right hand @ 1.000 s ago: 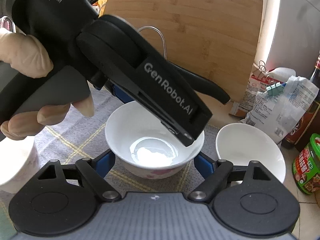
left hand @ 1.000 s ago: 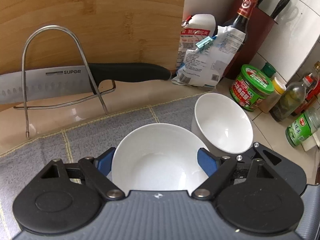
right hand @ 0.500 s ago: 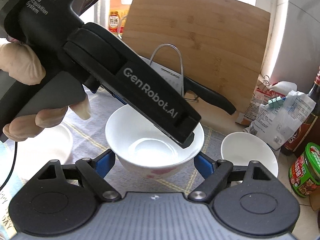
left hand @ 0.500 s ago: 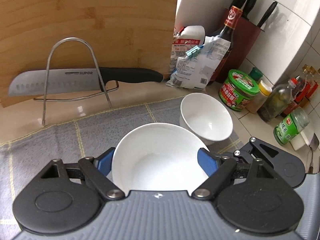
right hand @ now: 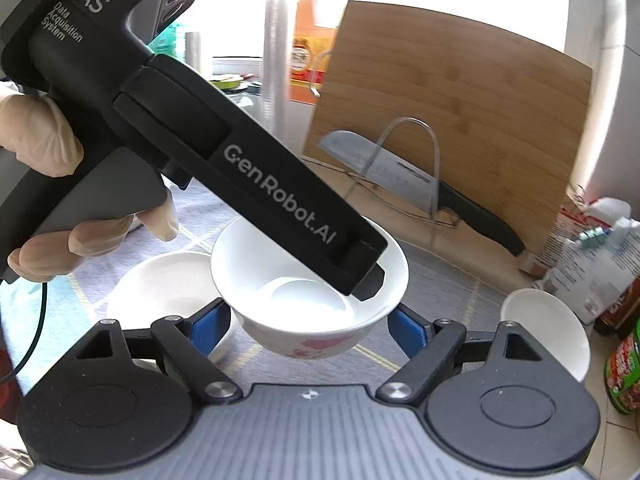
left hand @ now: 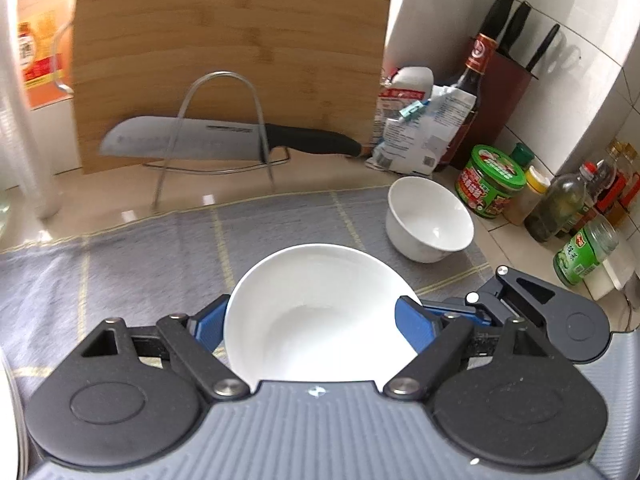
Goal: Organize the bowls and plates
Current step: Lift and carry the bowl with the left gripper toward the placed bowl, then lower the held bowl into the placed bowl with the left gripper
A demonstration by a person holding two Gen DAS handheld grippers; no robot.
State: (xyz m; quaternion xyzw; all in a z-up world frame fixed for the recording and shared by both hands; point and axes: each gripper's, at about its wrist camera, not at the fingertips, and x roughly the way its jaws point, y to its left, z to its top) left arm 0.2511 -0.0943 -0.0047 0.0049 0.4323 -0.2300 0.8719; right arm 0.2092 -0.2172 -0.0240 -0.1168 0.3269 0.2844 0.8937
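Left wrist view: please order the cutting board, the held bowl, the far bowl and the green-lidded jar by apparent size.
1. Cutting board
2. Held bowl, enlarged by nearness to the camera
3. Far bowl
4. Green-lidded jar

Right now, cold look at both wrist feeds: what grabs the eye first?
A white bowl sits between the left gripper's blue pads, held above the grey checked mat; from the right wrist view the left gripper's black body cuts diagonally across it. Behind, a big knife lies across a wire rack against a bamboo cutting board. A second white bowl stands on the mat's right edge.
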